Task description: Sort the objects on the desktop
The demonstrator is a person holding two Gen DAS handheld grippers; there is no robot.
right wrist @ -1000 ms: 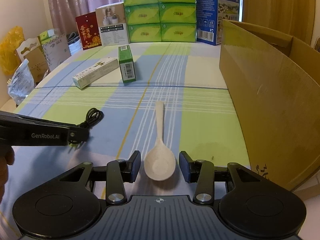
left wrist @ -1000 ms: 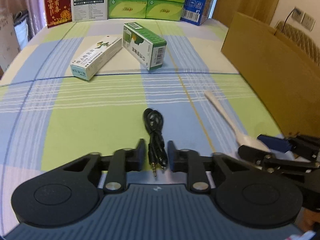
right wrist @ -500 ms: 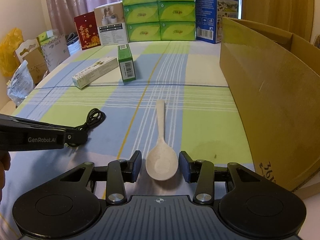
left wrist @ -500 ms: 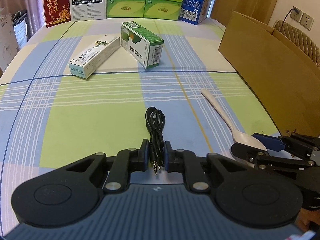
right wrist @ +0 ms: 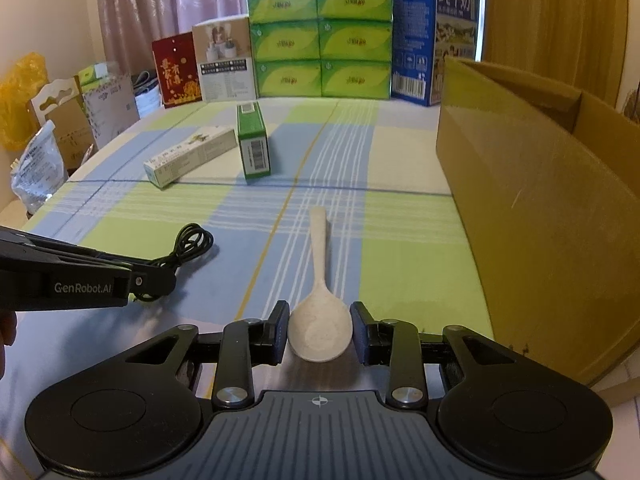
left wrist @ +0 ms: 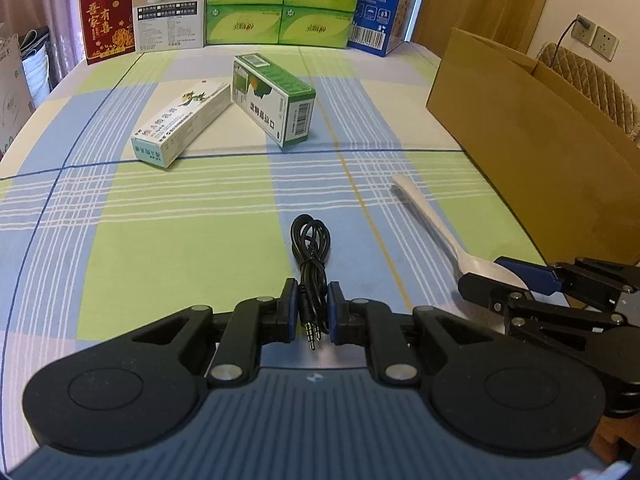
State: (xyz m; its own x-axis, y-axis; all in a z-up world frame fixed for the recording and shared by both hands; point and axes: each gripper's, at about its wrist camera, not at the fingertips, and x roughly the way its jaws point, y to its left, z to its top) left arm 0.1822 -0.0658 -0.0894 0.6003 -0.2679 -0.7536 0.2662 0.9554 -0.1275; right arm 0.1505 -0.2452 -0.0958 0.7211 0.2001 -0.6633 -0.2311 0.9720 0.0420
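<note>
A coiled black audio cable (left wrist: 311,240) lies on the checked tablecloth, its plug end between the fingers of my left gripper (left wrist: 313,312), which is shut on it. In the right wrist view the cable (right wrist: 192,240) runs under the left gripper (right wrist: 160,278). A pale spoon (right wrist: 320,248) lies with its handle pointing away. Its bowl sits between the fingers of my right gripper (right wrist: 320,334), both pads touching the bowl's edges. The left wrist view shows the spoon (left wrist: 432,220) and the right gripper (left wrist: 516,280) at the lower right.
A white long box (left wrist: 182,124) and a green box (left wrist: 276,104) lie further back. A large open cardboard box (right wrist: 540,200) stands along the right side. Green tissue packs (right wrist: 320,40), a blue carton (right wrist: 434,32) and other boxes line the far edge.
The left gripper's fingers closed from wide apart onto the cable. The right gripper's fingers narrowed until they met the spoon's bowl.
</note>
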